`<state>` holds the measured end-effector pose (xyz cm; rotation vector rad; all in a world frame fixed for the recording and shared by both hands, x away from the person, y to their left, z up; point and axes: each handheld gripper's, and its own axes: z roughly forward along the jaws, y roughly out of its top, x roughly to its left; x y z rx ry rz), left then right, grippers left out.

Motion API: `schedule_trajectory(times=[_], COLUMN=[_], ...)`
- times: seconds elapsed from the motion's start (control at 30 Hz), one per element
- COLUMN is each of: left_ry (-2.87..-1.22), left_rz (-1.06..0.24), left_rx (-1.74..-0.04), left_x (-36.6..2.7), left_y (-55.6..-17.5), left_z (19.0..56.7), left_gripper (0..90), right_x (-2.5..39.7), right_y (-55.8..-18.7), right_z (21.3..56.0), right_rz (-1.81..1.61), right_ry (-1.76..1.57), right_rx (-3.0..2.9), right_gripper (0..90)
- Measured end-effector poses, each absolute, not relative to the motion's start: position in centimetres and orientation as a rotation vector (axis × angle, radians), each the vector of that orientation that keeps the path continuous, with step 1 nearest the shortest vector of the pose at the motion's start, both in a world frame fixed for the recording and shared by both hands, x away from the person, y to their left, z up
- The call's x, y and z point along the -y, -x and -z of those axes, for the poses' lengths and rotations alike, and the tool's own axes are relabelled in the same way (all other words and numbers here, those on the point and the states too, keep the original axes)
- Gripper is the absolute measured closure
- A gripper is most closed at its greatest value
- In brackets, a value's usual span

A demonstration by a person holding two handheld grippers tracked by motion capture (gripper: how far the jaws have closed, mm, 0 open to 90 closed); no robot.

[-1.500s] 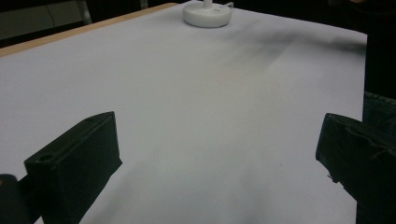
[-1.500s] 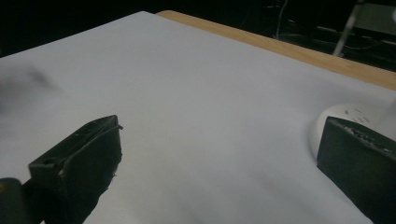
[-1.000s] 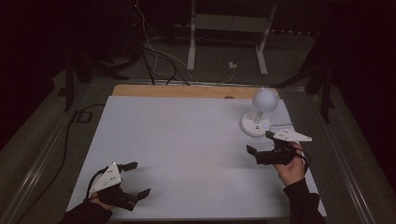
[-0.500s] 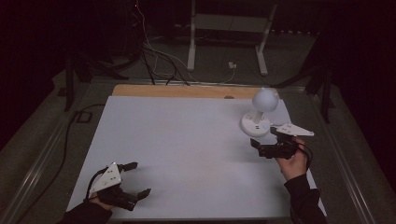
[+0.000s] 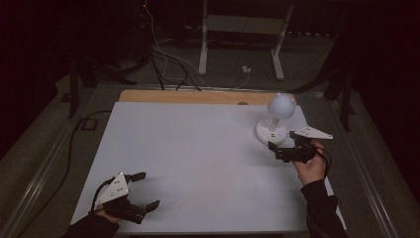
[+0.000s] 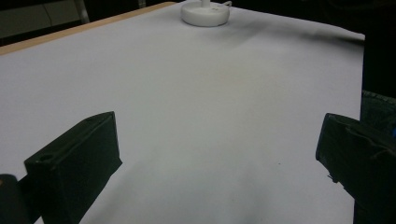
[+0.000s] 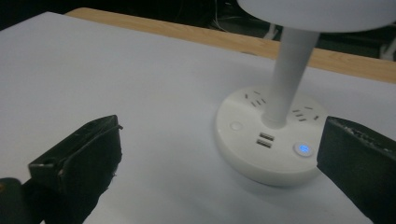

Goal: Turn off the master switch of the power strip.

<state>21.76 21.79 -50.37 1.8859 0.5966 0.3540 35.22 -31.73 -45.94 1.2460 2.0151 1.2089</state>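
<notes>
A white desk lamp stands at the table's far right, with a round base (image 5: 270,134) and a globe head (image 5: 281,105). In the right gripper view its base (image 7: 271,144) carries sockets, two USB ports, a lit blue button (image 7: 303,149) and a white stem (image 7: 288,70). My right gripper (image 5: 275,150) hovers just in front of the base, open and holding nothing (image 7: 219,172). My left gripper (image 5: 146,190) rests open near the front left corner. It points across the bare table (image 6: 219,163) toward the distant lamp base (image 6: 205,11).
The white table top (image 5: 198,148) has a wooden strip (image 5: 198,96) along its far edge. Beyond it, cables and a metal stand (image 5: 237,29) lie on the dark floor. The table's right edge runs close beside my right hand (image 5: 309,168).
My right gripper has moved a little farther away and up to the lamp base. The left gripper has stayed where it was.
</notes>
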Motion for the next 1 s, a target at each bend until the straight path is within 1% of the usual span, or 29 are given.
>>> schedule_trajectory(times=[1.0], left_ry=[-1.893], left_rz=[-0.34], left_rx=[-0.604], left_x=[-21.7], left_y=[-21.8], left_z=[50.4], left_gripper=[0.3], right_x=[33.8], right_y=[-39.2], right_z=[47.7], right_rz=[-1.188], right_ry=[-1.436], right_rx=[-1.901], right_gripper=[0.0])
